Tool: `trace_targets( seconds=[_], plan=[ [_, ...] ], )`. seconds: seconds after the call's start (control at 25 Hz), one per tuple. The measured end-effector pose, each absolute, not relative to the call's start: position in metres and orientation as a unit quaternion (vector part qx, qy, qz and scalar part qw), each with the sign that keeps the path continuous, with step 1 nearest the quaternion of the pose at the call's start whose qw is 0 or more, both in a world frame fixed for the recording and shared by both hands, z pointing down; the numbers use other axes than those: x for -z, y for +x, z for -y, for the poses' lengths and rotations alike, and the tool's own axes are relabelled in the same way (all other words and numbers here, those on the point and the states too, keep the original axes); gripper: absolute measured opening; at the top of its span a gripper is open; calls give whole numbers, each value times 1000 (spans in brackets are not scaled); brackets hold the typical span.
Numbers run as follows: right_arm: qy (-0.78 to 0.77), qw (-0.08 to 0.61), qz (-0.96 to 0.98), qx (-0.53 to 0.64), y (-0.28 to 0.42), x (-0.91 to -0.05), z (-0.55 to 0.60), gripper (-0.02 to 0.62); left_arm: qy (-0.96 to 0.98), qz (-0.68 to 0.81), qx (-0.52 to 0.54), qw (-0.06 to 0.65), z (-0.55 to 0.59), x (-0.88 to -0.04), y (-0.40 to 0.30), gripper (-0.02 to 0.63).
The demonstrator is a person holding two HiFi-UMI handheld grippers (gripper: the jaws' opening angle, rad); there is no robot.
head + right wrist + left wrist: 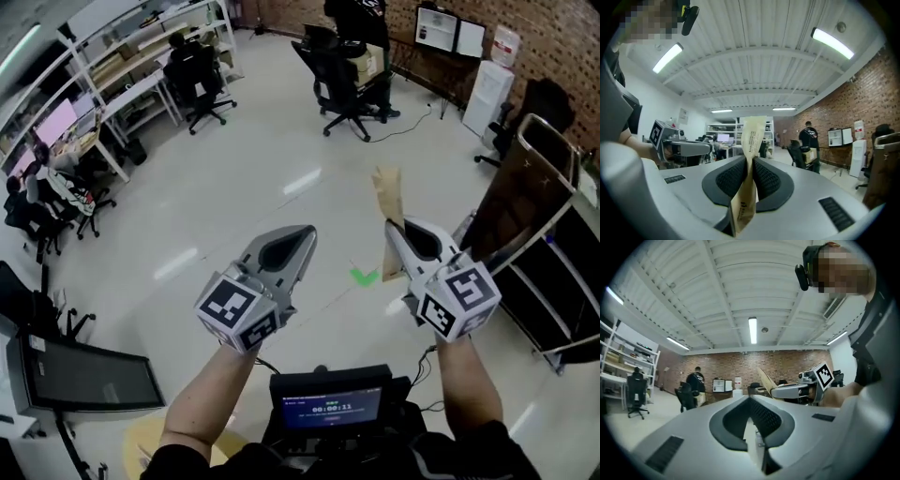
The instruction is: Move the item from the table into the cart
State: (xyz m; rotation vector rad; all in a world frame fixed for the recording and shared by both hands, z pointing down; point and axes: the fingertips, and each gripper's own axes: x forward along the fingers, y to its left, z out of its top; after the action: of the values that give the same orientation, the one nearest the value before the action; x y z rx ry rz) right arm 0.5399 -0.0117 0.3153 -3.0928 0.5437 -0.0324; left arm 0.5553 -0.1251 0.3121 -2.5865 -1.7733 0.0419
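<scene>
place: office-lab | cues: desks [122,89], office chairs [342,80], brick wall [553,37]

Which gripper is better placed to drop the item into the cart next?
Right. The right gripper is shut on the tan packet and the cart stands on its side; the left gripper is shut, empty.

The right hand-held gripper [398,234] pinches a tan packet [386,195] near the cart [553,133].
</scene>
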Motion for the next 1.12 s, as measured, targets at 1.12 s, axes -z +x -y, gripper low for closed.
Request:
trace_targets(
  seconds=[1.12],
  plan=[
    [-933,6,360,-21,200,-309,-757,26,-397,918,-29,3,-710,-304,303,0]
  ],
)
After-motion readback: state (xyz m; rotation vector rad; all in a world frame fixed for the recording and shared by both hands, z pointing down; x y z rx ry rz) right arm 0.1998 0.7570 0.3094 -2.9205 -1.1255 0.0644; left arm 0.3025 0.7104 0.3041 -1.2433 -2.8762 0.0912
